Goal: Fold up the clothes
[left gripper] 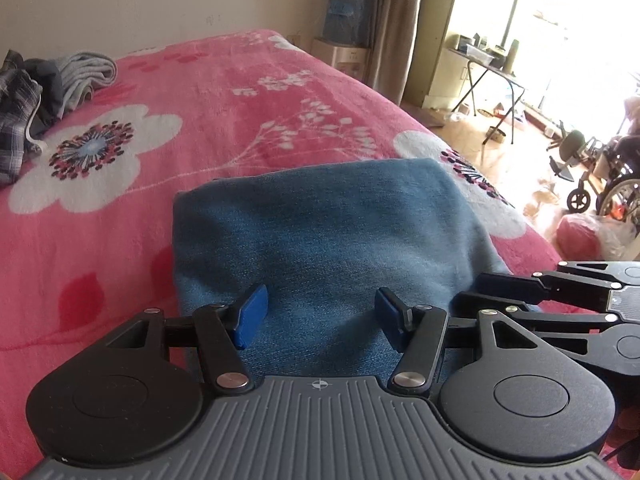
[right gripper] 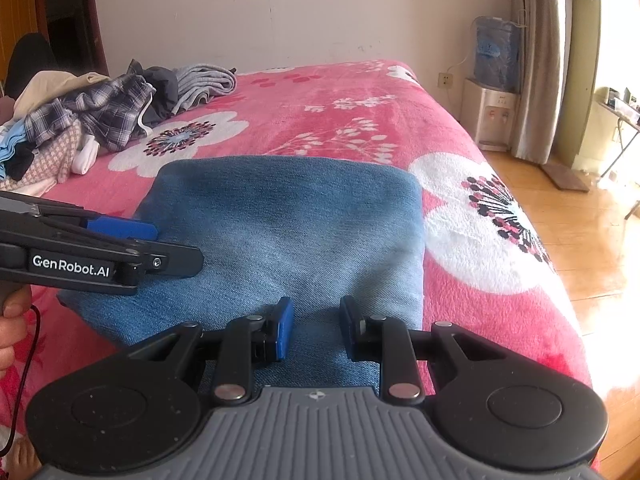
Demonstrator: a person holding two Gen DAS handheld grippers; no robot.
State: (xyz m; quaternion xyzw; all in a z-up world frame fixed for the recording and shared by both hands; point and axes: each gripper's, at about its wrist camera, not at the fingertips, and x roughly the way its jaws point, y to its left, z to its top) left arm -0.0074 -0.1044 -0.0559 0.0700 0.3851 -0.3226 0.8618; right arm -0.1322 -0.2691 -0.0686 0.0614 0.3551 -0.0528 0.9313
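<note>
Folded blue denim garment (right gripper: 280,232) lies flat on the bed's pink floral blanket (right gripper: 360,120), near the bed's front right edge, folded edge facing the far wall. Left gripper (left gripper: 320,314): jaws spread, blue pads (left gripper: 252,316) standing apart above the near part of the denim, nothing between them; whether the tips touch the cloth cannot be told. Right gripper (right gripper: 316,326): jaws part-way apart with a narrower gap, over the near edge of the same garment, no fabric visibly pinched. In the right wrist view the left gripper reaches in from the left over the denim's left side, a hand (right gripper: 12,320) behind it at the frame edge with a thin red cable just beside. Pile of unfolded clothes (right gripper: 92,120) sits at the far left of the bed, well apart from the denim: plaid shirt, grey knit, dark piece, pale items. Water dispenser (right gripper: 494,92) stands against the far wall beside the curtain (right gripper: 540,60). Left wrist view shows a folding table (left gripper: 486,68) and a wheelchair (left gripper: 612,176) on the wooden floor by the bright window.
</note>
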